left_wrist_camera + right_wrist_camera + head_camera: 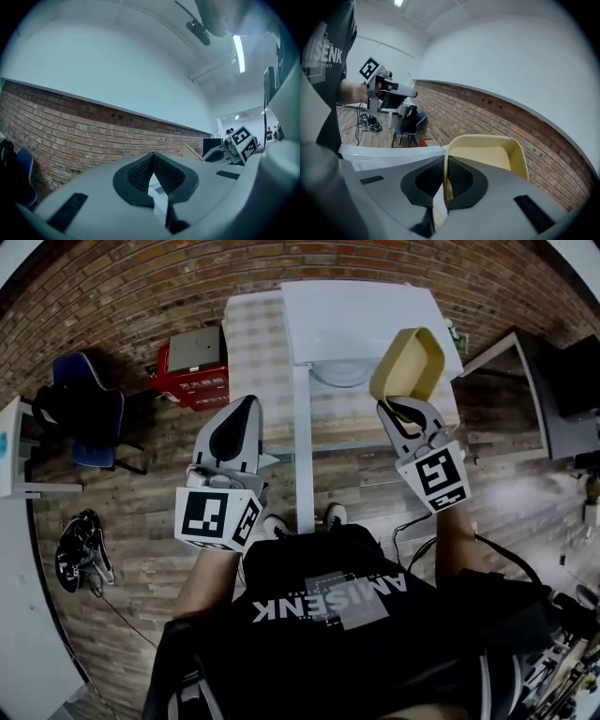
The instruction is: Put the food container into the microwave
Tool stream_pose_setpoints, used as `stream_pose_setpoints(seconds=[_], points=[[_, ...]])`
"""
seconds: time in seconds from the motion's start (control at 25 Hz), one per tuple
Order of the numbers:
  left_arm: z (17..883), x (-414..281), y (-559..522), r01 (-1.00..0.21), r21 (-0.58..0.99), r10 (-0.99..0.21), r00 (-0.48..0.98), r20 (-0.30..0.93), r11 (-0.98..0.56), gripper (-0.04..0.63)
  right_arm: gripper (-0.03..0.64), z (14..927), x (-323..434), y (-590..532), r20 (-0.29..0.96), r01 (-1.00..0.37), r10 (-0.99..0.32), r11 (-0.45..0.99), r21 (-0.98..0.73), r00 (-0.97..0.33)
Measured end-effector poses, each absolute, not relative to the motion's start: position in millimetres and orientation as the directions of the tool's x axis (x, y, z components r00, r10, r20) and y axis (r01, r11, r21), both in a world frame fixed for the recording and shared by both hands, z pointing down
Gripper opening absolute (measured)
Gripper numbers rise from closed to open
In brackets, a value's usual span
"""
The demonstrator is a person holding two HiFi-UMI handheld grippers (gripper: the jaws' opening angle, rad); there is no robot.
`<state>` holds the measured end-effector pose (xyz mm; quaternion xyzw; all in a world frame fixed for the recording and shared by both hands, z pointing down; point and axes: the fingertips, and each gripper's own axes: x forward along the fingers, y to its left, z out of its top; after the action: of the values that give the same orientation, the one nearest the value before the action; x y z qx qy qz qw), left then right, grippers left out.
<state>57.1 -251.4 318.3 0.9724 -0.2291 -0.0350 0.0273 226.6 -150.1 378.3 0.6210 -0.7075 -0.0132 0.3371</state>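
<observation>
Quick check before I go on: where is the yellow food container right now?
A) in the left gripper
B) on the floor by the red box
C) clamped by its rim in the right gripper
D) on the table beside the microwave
C: the right gripper view shows the right gripper with its jaws closed on the rim of the yellow food container, while the left gripper has nothing between its jaws.

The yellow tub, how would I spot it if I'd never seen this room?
Look for the big white microwave against the brick wall. Right in front of it, the right gripper pinches the rim of the tub. It is the only pale yellow thing around, an empty open tub held tilted up in the air.
</observation>
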Motion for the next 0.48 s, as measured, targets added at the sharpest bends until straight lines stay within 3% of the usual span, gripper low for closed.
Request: stream_pose_setpoints(seconds=[0.24, 0.48], points=[[332.8, 57.2, -259.7, -0.397, 0.086, -0.401, 0.915, -0.037, -0.914, 0.012, 0.044, 408.4, 201.3, -158.4, 0.52, -0.847, -0.853, 0.304, 0.436, -0.038], [335.6, 52.0, -261.8, -0.444, 0.078, -0.446, 0.895, -0.018, -0.893, 0.012, 0.044, 450.3, 183.4, -142.3, 0.618, -0.788, -0.777, 0.454, 0.416, -0.122]])
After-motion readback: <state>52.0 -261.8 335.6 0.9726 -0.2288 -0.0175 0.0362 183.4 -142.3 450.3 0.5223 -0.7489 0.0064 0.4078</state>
